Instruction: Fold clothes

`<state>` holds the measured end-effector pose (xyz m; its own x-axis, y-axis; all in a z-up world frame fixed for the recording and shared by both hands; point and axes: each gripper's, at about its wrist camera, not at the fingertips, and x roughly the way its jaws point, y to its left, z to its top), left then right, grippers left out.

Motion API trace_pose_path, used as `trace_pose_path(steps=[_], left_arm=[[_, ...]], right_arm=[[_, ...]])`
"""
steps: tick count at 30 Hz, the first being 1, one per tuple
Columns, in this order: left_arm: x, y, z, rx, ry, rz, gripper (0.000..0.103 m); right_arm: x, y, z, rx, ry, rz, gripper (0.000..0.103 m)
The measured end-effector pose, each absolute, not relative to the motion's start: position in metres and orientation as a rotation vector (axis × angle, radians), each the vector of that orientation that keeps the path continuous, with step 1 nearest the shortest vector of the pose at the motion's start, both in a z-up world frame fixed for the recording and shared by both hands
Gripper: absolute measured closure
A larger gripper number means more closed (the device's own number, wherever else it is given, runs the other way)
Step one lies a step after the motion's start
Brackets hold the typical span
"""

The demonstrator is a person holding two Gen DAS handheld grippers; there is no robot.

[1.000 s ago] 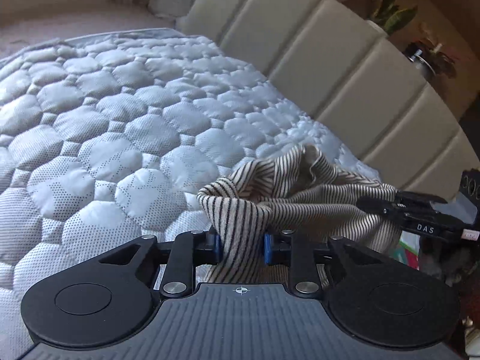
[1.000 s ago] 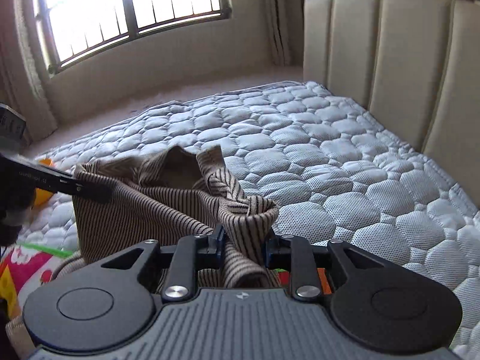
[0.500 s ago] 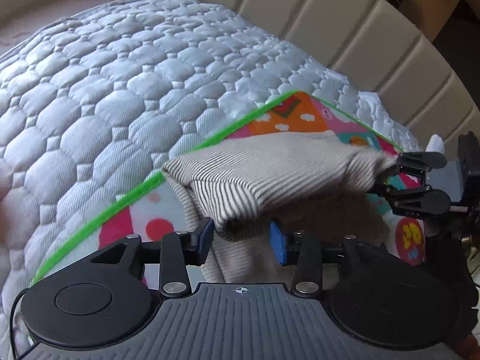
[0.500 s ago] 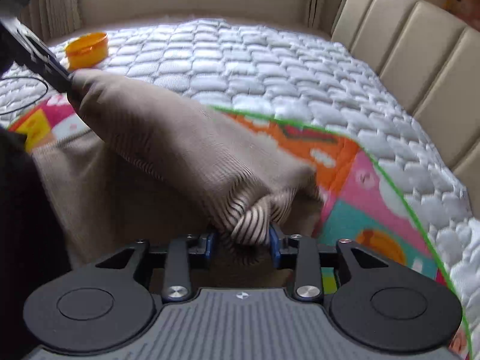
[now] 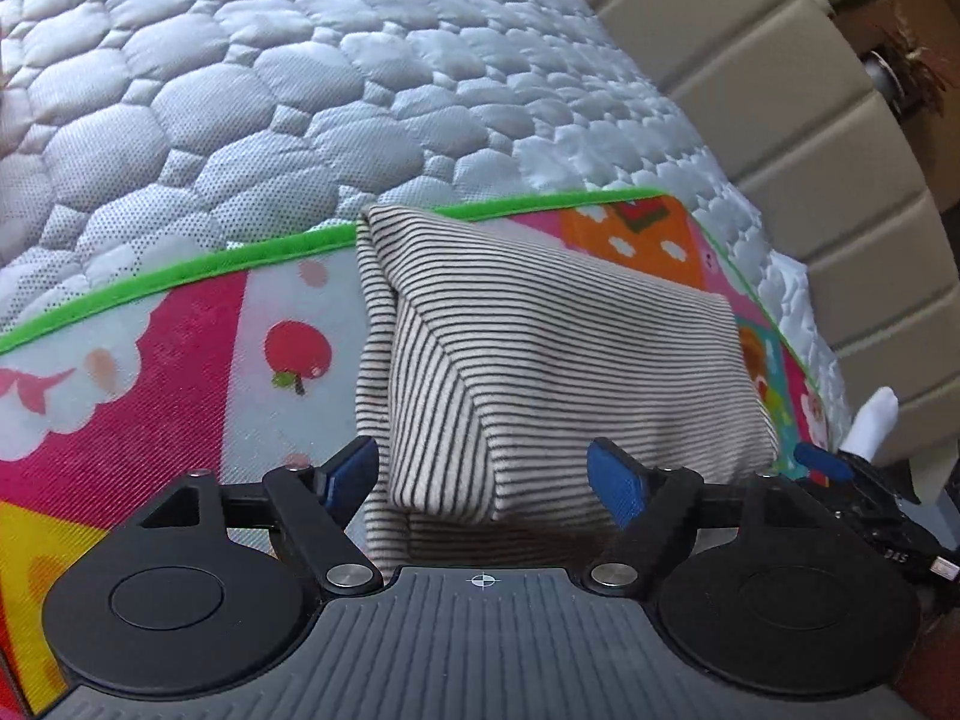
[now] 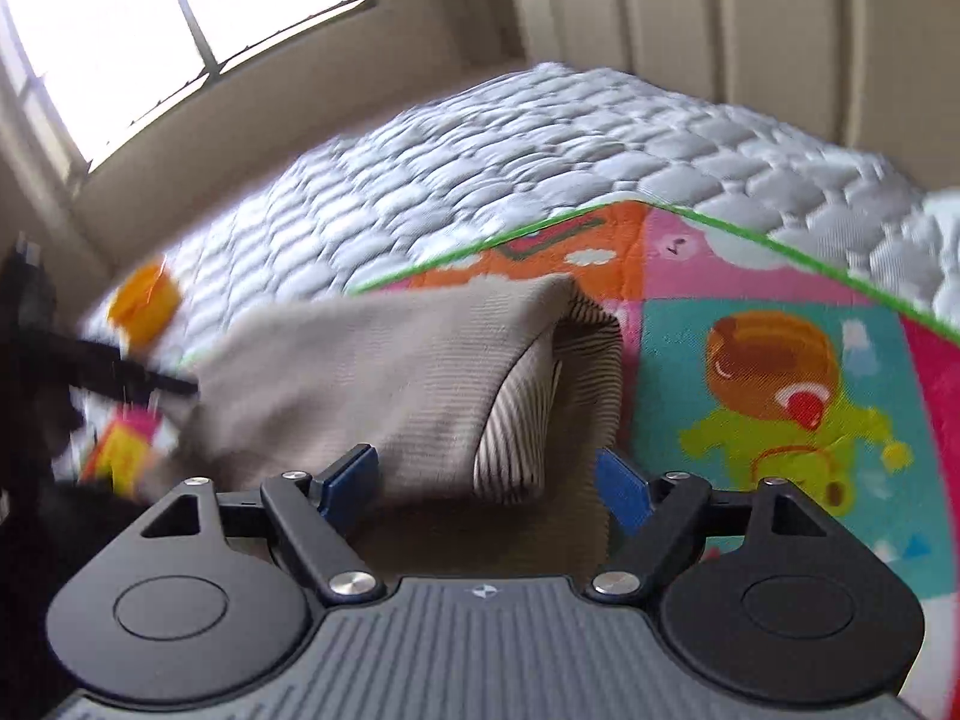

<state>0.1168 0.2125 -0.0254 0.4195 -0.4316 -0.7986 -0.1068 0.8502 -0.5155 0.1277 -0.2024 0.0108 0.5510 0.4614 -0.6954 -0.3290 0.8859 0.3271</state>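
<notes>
blue pads of the left tool [image 5: 486, 477] stand wide apart with the near corner of the striped garment [image 5: 540, 372] lying loose between them, touching neither pad; its jaws have just been opening and the cloth is released. right tool [image 6: 483, 480] is the same at the garment's other near corner [image 6: 390, 384]: jaws just opened, pads clear of the fabric, nothing grasped. the garment sits folded over on itself on the colourful play mat [image 5: 180, 348], which lies on the quilted mattress [image 5: 300, 60]. its far edge reaches the mat's green border in the left view. farther off, left in the right view, a blurred orange object [image 6: 144, 303] rests on the mattress, then the padded headboard [image 5: 810, 168] and a window [image 6: 168, 30].

risk from here, as i judge it: the top layer looks puffed and uneven, so it may spring open or slide off once the tools pull back. a pad dragging a corner on the way out would undo the fold. the right view is blurred, so the corner's exact lie there is uncertain.
</notes>
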Motion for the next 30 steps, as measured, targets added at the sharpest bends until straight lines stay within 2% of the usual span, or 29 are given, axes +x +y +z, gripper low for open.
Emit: trace_pose_path(steps=[3, 4, 5, 6, 7, 8, 9, 11, 13, 18, 20, 24, 25, 27, 29, 30], left_arm=[[0.127, 0.209, -0.039, -0.560, 1.137, -0.173, 0.021], [0.129, 0.208, -0.041, -0.563, 1.129, -0.168, 0.022], [0.129, 0.206, -0.039, -0.542, 1.118, -0.169, 0.024], [0.130, 0.204, -0.037, -0.520, 1.105, -0.171, 0.036], [0.129, 0.200, -0.033, -0.481, 1.091, -0.180, 0.042], [0.128, 0.196, -0.027, -0.434, 1.074, -0.190, 0.053], [0.127, 0.192, -0.022, -0.400, 1.064, -0.197, 0.059], [0.124, 0.188, -0.012, -0.356, 1.052, -0.215, 0.067], [0.118, 0.187, 0.001, -0.368, 1.047, -0.246, 0.070], [0.090, 0.182, 0.028, -0.388, 1.017, -0.335, 0.071], [0.080, 0.178, 0.033, -0.374, 1.019, -0.351, 0.071], [0.086, 0.168, -0.003, -0.321, 1.119, -0.238, 0.070], [0.090, 0.165, -0.014, -0.300, 1.149, -0.202, 0.070], [0.095, 0.160, -0.027, -0.273, 1.184, -0.165, 0.065], [0.096, 0.159, -0.028, -0.259, 1.186, -0.139, 0.062], [0.094, 0.157, -0.026, -0.246, 1.181, -0.134, 0.059]], right_arm=[[0.153, -0.189, -0.016, 0.250, 0.884, 0.430, 0.023], [0.161, -0.184, -0.025, 0.272, 0.895, 0.421, 0.026], [0.166, -0.178, -0.030, 0.275, 0.901, 0.416, 0.041], [0.167, -0.172, -0.031, 0.252, 0.901, 0.418, 0.050], [0.168, -0.166, -0.032, 0.230, 0.901, 0.419, 0.059], [0.169, -0.160, -0.033, 0.207, 0.901, 0.420, 0.065], [0.170, -0.154, -0.034, 0.184, 0.901, 0.421, 0.068], [0.163, -0.150, -0.024, 0.135, 0.876, 0.444, 0.081], [0.151, -0.155, -0.006, 0.125, 0.852, 0.481, 0.082], [0.116, -0.171, 0.025, 0.062, 0.807, 0.522, 0.082], [0.112, -0.171, 0.017, 0.036, 0.814, 0.506, 0.081], [0.119, -0.152, -0.018, -0.061, 0.818, 0.465, 0.079], [0.121, -0.148, -0.027, -0.086, 0.820, 0.454, 0.075], [0.120, -0.149, -0.036, -0.091, 0.802, 0.418, 0.056], [0.119, -0.160, -0.039, -0.038, 0.813, 0.389, 0.030], [0.120, -0.167, -0.040, -0.003, 0.825, 0.378, 0.025]])
